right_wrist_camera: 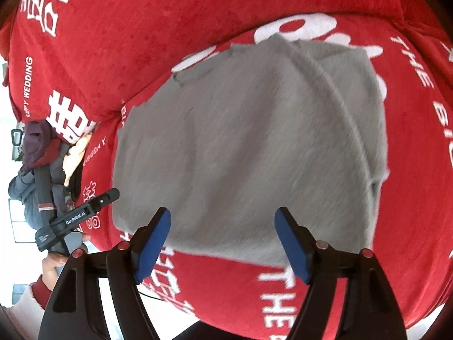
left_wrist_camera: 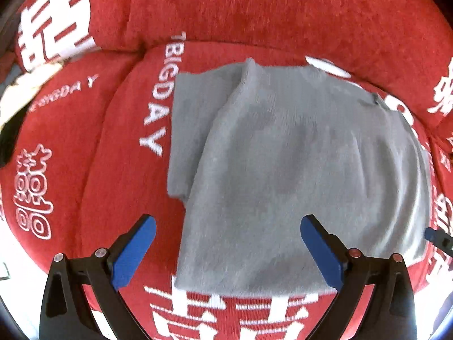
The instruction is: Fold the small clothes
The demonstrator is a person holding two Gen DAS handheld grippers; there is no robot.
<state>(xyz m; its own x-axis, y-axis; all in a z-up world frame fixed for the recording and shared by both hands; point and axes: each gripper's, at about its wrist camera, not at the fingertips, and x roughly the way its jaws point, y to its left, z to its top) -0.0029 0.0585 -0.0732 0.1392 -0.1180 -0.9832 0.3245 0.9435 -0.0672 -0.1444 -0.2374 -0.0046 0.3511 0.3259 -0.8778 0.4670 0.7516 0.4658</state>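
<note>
On red plush cushion with white lettering (left_wrist_camera: pixel 254 14): soft grey knitted garment (left_wrist_camera: pixel 297 170), partly folded. Left gripper (left_wrist_camera: pixel 228 250) and right gripper (right_wrist_camera: pixel 222 243) above near edge, jaws wide, empty. Next: pinching that hem, folding away.

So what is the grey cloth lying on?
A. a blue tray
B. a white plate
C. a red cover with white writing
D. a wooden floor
C: the grey cloth lies folded on a red cover printed with white letters, and both grippers hover open above it, holding nothing.
</note>
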